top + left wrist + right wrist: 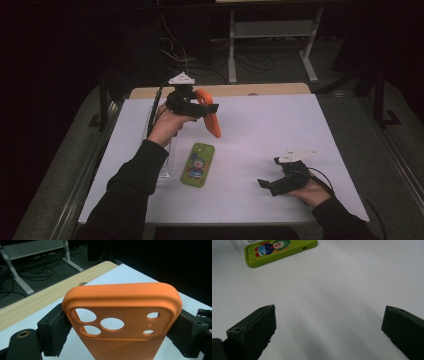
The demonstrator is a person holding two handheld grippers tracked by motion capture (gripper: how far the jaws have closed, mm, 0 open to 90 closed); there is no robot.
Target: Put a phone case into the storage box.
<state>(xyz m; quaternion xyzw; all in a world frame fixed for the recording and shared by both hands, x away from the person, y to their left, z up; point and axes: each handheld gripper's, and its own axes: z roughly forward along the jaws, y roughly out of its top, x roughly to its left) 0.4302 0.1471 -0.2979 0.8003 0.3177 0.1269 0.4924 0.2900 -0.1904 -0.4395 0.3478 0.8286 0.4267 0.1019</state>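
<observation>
At the lower right of the high view, nearest the person, the right tool sits low over the white desk, its two jaws spread wide with nothing between them; in the right gripper view the same two black jaws stand far apart over bare desk.

A little farther up, at the lower middle of the high view, one green phone case with a cartoon figure printed on it lies flat on the desk, well apart from the right tool. It shows again at the upper left of the right gripper view.

Just left of it, a clear plastic piece lies along the desk's left edge, partly under the left sleeve.

Farther still, at the upper middle of the high view, the left tool is lifted off the desk and grips one orange phone case by its two long sides, the pads pressing on it. In the left gripper view the orange case shows five cut-out holes.

That makes two phone cases and two tools.
</observation>
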